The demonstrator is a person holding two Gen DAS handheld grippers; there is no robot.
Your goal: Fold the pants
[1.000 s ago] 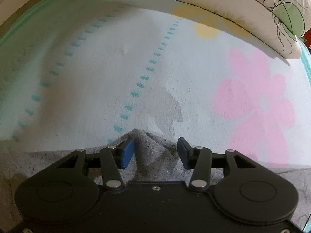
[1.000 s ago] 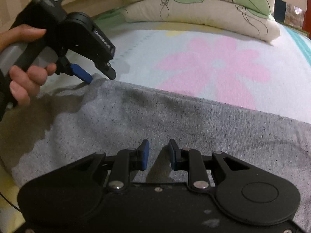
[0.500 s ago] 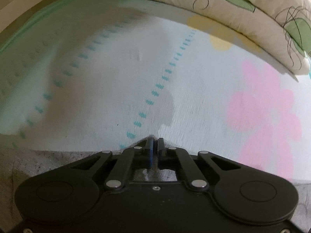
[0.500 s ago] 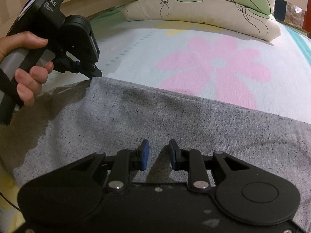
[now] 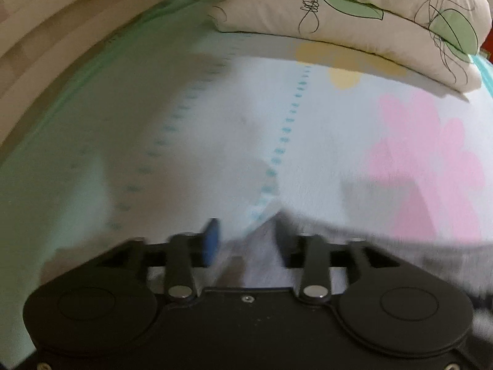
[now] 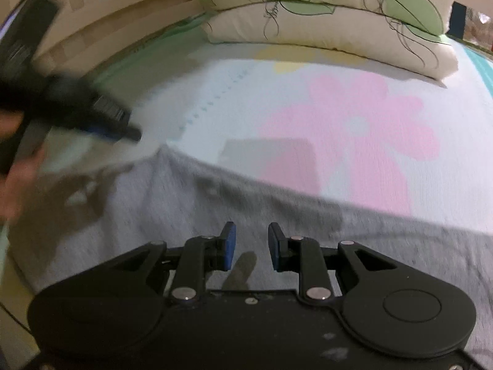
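Grey pants (image 6: 277, 215) spread below the pink flower (image 6: 354, 123), far corner blurred, left gripper (image 5: 246, 240) jaws opening around a fabric peak, contact unclear, right gripper (image 6: 252, 243) parted above cloth, hand (image 6: 18, 182) smeared.

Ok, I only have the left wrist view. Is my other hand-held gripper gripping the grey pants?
Observer: No. The right hand-held gripper hangs over the grey knit pants, jaws apart, nothing between them.
Operator: Is the left one off the fabric?
Observer: The left hand-held gripper, jaws opening, is up and to the left of the pants' far corner. It is blurred, but nothing looks clamped.
Operator: How do the pants lie?
Observer: Spread side to side on the flower-printed bed sheet, their far edge crossing the pink flower.
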